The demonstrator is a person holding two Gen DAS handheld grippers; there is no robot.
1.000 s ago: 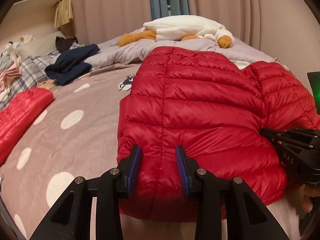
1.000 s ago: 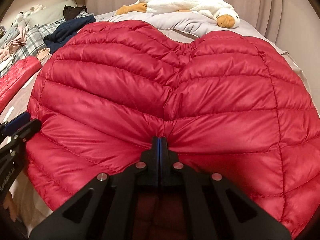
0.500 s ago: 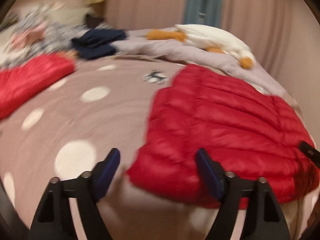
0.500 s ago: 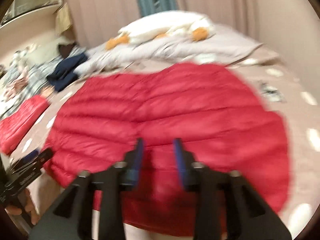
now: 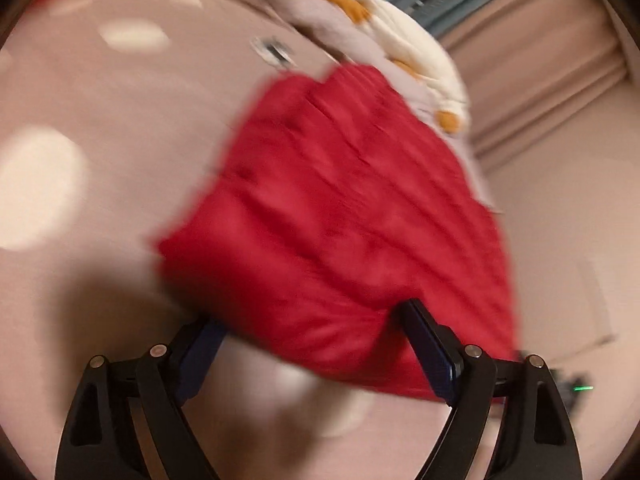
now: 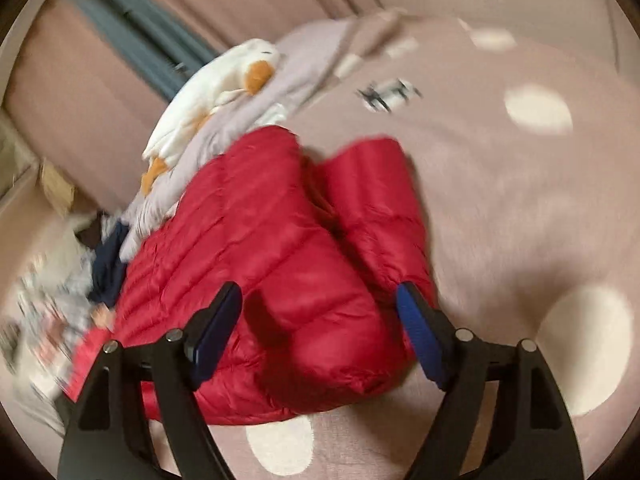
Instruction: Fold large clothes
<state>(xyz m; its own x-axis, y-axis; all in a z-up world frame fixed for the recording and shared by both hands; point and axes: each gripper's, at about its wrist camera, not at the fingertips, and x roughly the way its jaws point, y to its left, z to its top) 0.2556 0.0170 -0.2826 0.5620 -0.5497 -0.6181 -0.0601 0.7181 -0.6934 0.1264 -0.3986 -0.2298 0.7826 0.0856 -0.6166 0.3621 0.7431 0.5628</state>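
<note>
A bed (image 6: 500, 208) with a spotted cover is shown, a folded red down jacket (image 6: 272, 280) lying on it. Both the left gripper (image 5: 320, 356) and right gripper (image 6: 320, 328) are opening, nothing clamped. The puffy fold could spring apart once released.

Red jacket (image 6: 272, 264): quilted, slight sheen; bedspread (image 6: 500, 200): matt cloth.

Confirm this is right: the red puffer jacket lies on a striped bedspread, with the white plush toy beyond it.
Wrong on the pattern. The red puffer jacket lies on a bedspread with large pale polka dots, not stripes, as the right wrist view shows. The white plush toy does lie beyond it.
</note>
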